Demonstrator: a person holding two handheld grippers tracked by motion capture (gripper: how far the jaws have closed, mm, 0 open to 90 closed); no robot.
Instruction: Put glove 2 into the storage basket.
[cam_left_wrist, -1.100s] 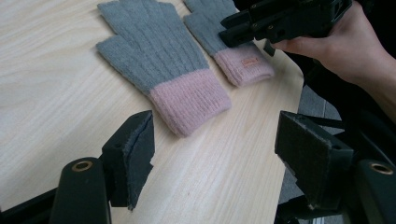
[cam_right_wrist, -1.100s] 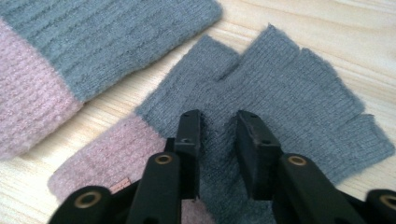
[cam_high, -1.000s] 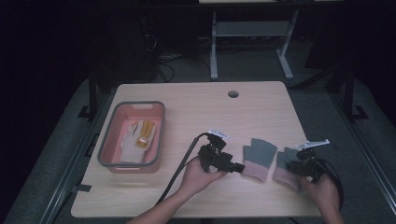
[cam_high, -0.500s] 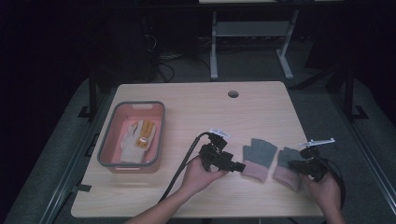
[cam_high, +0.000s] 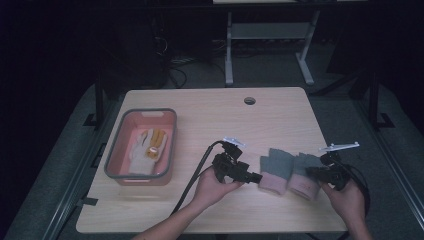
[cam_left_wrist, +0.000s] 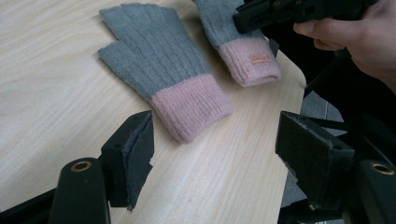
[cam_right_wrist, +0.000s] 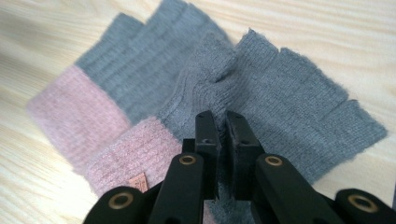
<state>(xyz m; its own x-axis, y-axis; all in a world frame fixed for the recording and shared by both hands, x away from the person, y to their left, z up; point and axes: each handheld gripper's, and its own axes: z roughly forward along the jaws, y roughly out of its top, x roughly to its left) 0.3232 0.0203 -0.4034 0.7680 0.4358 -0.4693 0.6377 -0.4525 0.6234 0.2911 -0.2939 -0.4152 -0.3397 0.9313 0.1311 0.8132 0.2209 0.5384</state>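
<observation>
The right gripper (cam_right_wrist: 219, 126), its jaws just closed, pinches a fold of the right-hand glove (cam_right_wrist: 280, 107) near the table's (cam_high: 210, 110) front right edge, seemingly to lift it. The left gripper (cam_left_wrist: 215, 154) hovers wide open and empty by the other glove (cam_left_wrist: 159, 65). Both gloves are grey, fingerless, pink-cuffed knits; next, raise without slipping.

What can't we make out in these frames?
- Label text on the right glove: left gripper view, too small.
- Items in the pink bin: high view, too small and dim; white and yellow things, kind unclear.
- How much knit the right hand-held gripper pinches: right gripper view, its shut jaws cover the spot.
- Left glove: partly under the right glove there.
</observation>
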